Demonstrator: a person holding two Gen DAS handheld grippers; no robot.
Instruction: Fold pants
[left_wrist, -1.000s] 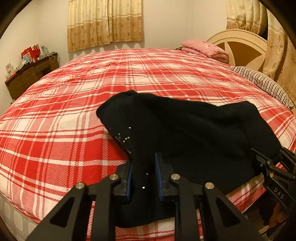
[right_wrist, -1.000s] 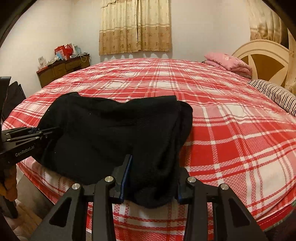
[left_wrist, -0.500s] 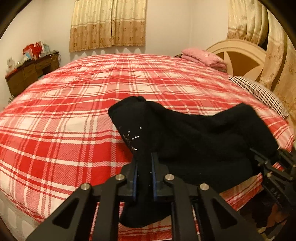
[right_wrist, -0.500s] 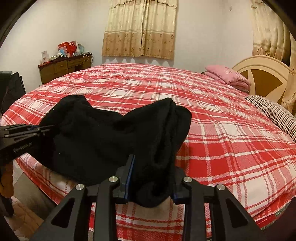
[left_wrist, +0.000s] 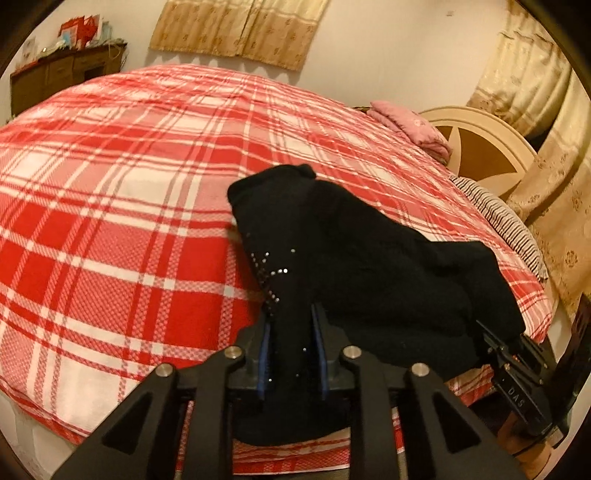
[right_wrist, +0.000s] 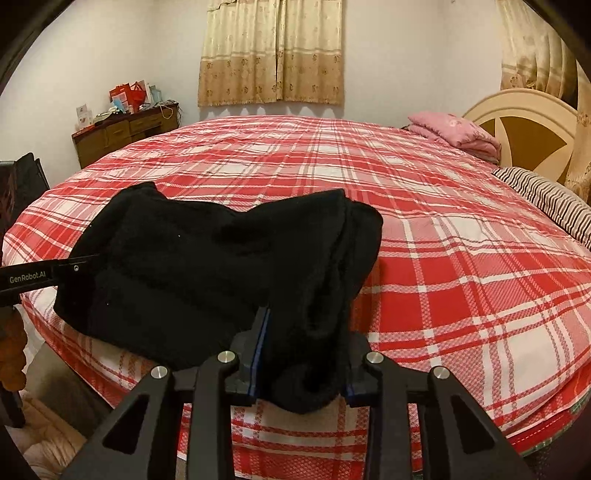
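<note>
Black pants (left_wrist: 369, 266) lie bunched near the front edge of a round bed with a red and white plaid cover (left_wrist: 110, 221). My left gripper (left_wrist: 290, 314) is shut on the left end of the pants, which has small sparkling studs. My right gripper (right_wrist: 304, 321) is shut on the right end of the pants (right_wrist: 207, 266), with cloth hanging down between its fingers. The right gripper also shows at the right edge of the left wrist view (left_wrist: 517, 369). The left gripper shows at the left edge of the right wrist view (right_wrist: 37, 277).
A cream headboard (right_wrist: 524, 125), a striped pillow (right_wrist: 546, 199) and a folded pink blanket (right_wrist: 454, 133) are at the right. A wooden dresser (right_wrist: 122, 133) with bags stands at the far left wall. The bed edge (right_wrist: 295, 435) drops off just below both grippers.
Both grippers have closed on the ends of the pants and lifted them a little. The left view has tilted and swung left; the fabric is more bunched.
</note>
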